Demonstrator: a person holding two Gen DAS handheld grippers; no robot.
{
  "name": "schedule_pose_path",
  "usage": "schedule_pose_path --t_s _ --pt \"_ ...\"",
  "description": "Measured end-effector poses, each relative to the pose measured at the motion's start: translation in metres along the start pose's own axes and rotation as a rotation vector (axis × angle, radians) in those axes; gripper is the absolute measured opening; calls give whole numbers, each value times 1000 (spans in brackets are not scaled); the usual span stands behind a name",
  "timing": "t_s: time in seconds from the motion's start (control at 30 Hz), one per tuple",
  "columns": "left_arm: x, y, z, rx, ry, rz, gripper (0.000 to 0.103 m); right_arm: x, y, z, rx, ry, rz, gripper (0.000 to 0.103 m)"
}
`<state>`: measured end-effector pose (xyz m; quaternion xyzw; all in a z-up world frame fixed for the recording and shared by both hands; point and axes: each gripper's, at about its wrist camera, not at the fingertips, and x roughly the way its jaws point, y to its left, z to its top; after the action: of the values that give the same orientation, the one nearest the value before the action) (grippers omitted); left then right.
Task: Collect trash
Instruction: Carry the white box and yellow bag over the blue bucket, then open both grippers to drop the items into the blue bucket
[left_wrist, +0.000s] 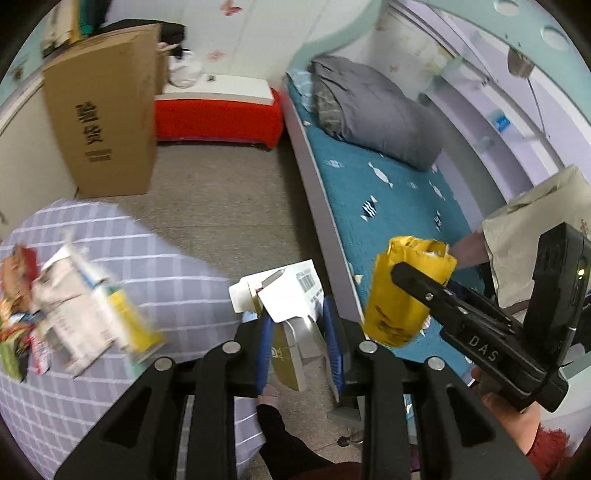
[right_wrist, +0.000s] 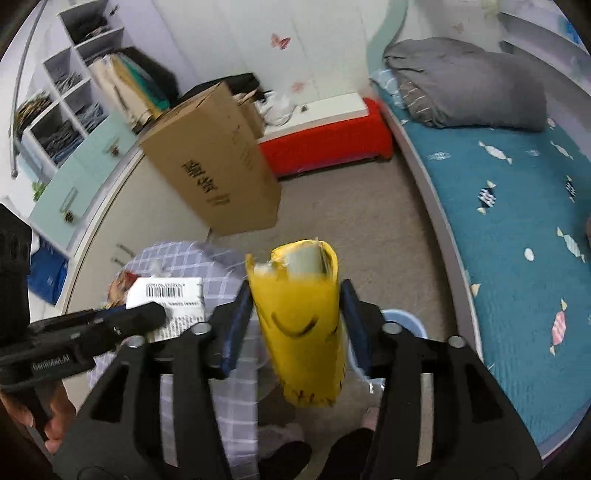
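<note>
While both grippers hang above the floor beside the bed (right_wrist: 517, 192), I note each carries trash. Left gripper (left_wrist: 297, 332): jaws narrow, blue pads pressed on a flattened white carton (left_wrist: 291, 295) with a barcode, standing up between them. Right gripper (right_wrist: 297, 325): a crumpled yellow bag (right_wrist: 299, 325) sits between the pads – the left pad touches it, the right one stands just off it, so I cannot tell whether it is truly clamped. More trash (left_wrist: 66, 314) – wrappers and a box, blurred – lies on the checked cloth (left_wrist: 177, 266) to the left. Brown box (right_wrist: 214, 162) stands upright on the floor, well apart. A blue bin rim (right_wrist: 402, 317) shows under the right gripper.
</note>
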<state>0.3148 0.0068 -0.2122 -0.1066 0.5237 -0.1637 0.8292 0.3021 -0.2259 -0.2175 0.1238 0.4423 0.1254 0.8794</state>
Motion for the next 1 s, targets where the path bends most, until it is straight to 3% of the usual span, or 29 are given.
schedule_pose_path --t_s 0.27,0.63,0.87,0.93,0.97,1.0 --pt "56 -60 17 36 58 8 26 6 -71 12 36 43 1 56" --pt "96 -94 25 56 112 25 26 -17 -115 3 78 50 2 56" --pt "109 -120 29 118 126 13 28 -36 -130 4 84 -10 -49 57" --pt "108 -126 30 138 105 20 32 -41 -132 5 85 -31 -61 58" --pt "107 -127 31 145 92 39 46 -45 -134 5 86 -47 -68 59" --pt "107 -128 31 144 88 40 70 -47 -135 5 87 -51 -71 60"
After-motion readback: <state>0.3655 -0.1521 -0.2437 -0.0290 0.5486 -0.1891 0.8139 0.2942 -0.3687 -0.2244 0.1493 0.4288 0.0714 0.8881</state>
